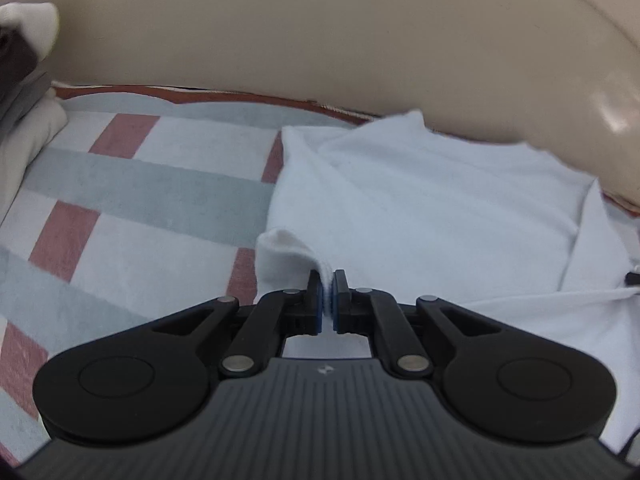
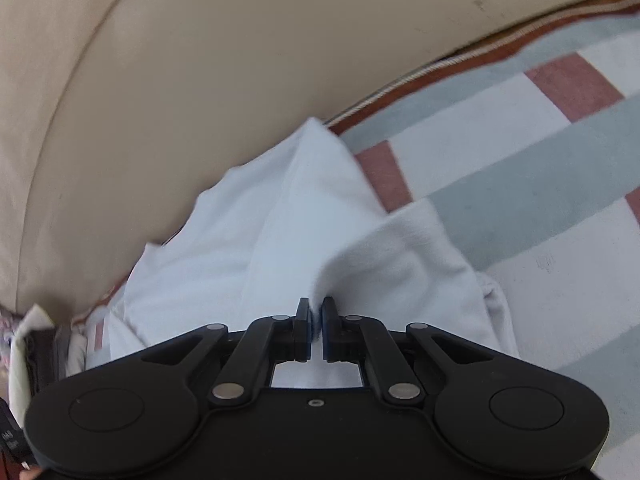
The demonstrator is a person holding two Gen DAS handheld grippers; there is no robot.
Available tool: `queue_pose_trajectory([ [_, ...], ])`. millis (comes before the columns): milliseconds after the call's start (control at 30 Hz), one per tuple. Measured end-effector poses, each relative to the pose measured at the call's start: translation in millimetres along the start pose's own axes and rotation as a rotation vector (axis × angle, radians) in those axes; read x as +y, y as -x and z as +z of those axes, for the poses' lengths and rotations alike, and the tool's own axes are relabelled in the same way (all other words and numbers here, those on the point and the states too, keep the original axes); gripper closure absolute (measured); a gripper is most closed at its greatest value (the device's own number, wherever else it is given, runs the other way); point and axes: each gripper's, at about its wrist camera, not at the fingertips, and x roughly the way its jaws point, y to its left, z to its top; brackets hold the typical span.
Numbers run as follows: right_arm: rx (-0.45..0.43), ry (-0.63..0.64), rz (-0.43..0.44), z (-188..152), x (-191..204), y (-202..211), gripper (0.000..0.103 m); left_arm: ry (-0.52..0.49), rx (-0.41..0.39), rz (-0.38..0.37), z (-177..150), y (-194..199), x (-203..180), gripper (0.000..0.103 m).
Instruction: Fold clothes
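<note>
On striped grey-pink-white blanket [image 1: 160,200]: both grippers, left [image 1: 328,296] and right [image 2: 316,320], jaws clenched on pale white cotton garment [image 1: 420,208] edge, likely lifting for fold.

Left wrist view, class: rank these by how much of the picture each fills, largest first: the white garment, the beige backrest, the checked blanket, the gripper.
1. Beige backrest
2. Left gripper, inflated by nearness
3-4. White garment and checked blanket: too alike to rank.

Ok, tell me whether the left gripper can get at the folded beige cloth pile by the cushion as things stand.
Probably not yet: the left gripper is shut on the white garment. The striped blanket towards the beige cloth pile looks unobstructed.
</note>
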Motion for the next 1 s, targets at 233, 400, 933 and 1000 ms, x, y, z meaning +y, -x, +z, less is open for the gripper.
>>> queue_pose_trajectory([
  [233, -0.255, -0.088, 0.091, 33.7, -20.7, 50.3, 0.068, 0.120, -0.034, -0.043, -1.9, 19.3, 35.1, 0.046],
  [400, -0.265, -0.081, 0.002, 33.2, -20.3, 50.9, 0.068, 0.131, -0.024, -0.036, -21.1, 29.4, 44.1, 0.045],
  [933, 0.081, 0.252, -0.003, 17.0, 26.0, 41.7, 0.049, 0.083, -0.059, -0.189, -73.6, 74.6, 47.3, 0.069],
  [1000, 0.075, 0.349, 0.023, 15.6, 25.4, 63.5, 0.049, 0.074, -0.044, -0.219, -83.5, 80.2, 47.1, 0.070],
])
